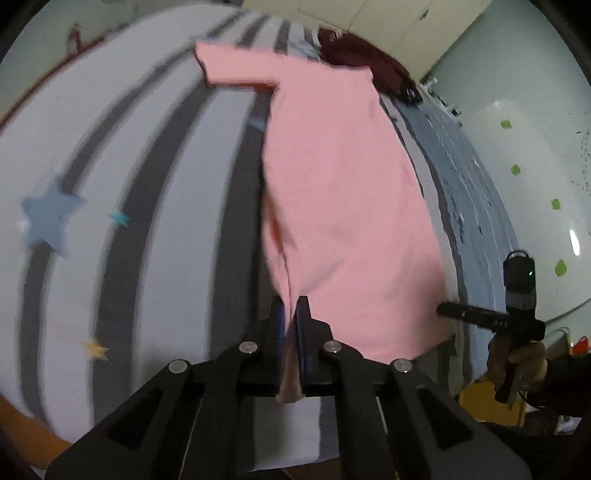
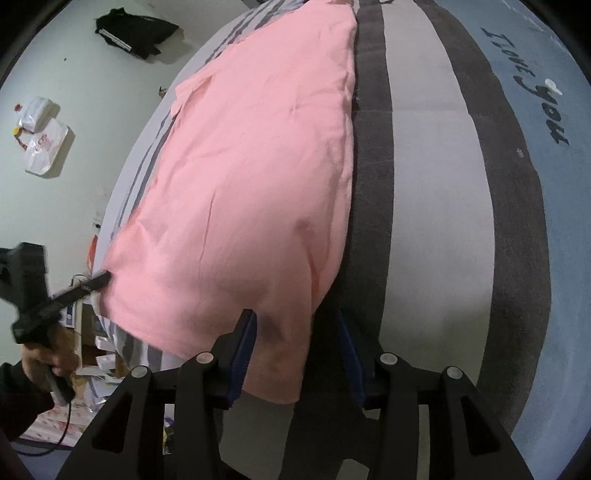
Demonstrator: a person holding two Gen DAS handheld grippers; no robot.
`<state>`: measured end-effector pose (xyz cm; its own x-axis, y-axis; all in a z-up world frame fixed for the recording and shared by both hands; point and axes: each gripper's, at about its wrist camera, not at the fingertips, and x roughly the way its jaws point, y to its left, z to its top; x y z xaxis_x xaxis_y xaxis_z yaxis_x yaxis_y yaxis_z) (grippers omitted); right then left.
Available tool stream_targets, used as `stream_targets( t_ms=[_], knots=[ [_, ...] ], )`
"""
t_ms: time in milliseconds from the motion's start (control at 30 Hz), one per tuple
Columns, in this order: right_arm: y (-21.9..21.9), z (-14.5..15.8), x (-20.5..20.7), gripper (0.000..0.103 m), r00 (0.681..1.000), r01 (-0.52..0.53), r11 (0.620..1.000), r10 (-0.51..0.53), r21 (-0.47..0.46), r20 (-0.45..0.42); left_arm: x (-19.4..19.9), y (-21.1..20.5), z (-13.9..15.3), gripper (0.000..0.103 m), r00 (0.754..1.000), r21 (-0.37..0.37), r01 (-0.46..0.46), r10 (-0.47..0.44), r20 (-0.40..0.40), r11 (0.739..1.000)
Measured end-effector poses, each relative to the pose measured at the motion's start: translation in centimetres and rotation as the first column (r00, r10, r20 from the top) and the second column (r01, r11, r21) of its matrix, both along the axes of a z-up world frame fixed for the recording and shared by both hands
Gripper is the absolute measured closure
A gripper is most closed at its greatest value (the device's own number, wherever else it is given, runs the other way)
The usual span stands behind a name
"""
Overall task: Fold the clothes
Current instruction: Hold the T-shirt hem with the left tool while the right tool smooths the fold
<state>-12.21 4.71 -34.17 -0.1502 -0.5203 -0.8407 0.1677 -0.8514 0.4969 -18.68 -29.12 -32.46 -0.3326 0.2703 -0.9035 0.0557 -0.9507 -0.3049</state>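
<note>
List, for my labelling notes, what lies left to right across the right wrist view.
Left gripper → pink garment → dark grey stripe → pale stripe → blue band with lettering.

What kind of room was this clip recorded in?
Probably a bedroom: a pink shirt lies on a striped bedsheet with star prints, dark clothes and plastic bags on the floor.

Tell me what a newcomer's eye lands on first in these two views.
The pink shirt dominates, spread lengthwise over the grey-and-white striped bedcover, one sleeve sticking out at its far end. At its near hem, the left gripper is clamped shut on the cloth, while the right gripper stands open around the other corner. A dark red garment lies beyond the shirt's far end.
</note>
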Motion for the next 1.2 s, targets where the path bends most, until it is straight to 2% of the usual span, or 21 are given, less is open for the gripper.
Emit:
stream_targets(
  t_ms=[67,167,233,400,633,767,967,1033,1200],
  knots=[
    [0.1,-0.3,0.3,0.051,1.000,-0.006,1.000,0.007,-0.016,0.010,-0.2,-0.2,0.2,0.099,1.000,-0.012,-0.003,0.003,-0.006,1.000],
    [-0.7,-0.3,0.7,0.051,1.000,-0.030,0.999,0.030,-0.017,0.004,-0.6,-0.5,0.5,0.099,1.000,-0.029,-0.008,0.008,-0.015,1.000],
    [-1.2,0.4,1.5,0.051,0.998,-0.050,0.999,0.050,0.005,-0.033,-1.0,-0.3,0.1,0.099,1.000,-0.034,-0.012,0.012,-0.011,0.999],
    [-3.2,2.1,3.8,0.051,0.984,-0.100,0.983,0.121,0.155,-0.133,-1.3,-1.3,-1.1,0.099,0.997,-0.008,-0.070,0.070,0.013,0.998],
    [-4.2,2.7,7.4,0.051,0.933,-0.207,0.928,0.283,0.311,-0.223,-2.9,-1.1,-2.2,0.099,0.999,-0.024,-0.038,0.038,0.031,0.999],
    [-4.9,2.6,7.6,0.051,0.921,-0.162,0.911,0.277,0.378,-0.273,-3.6,-1.1,-2.6,0.099,0.999,-0.024,-0.033,0.034,0.035,0.999],
    [-4.7,3.9,7.4,0.055,0.916,-0.042,0.939,0.173,0.342,-0.363,-4.9,-0.9,-3.1,0.099,0.999,-0.026,-0.021,0.022,0.045,0.999],
    [-5.2,3.1,7.4,0.066,0.925,-0.059,0.934,0.183,0.352,-0.332,-5.4,-0.9,-3.4,0.099,0.999,-0.027,-0.017,0.018,0.050,0.999],
    [-5.6,1.9,8.3,0.066,0.934,-0.092,0.915,0.216,0.392,-0.286,-6.1,-1.0,-3.9,0.099,0.998,-0.021,-0.020,0.021,0.057,1.000]
  ],
)
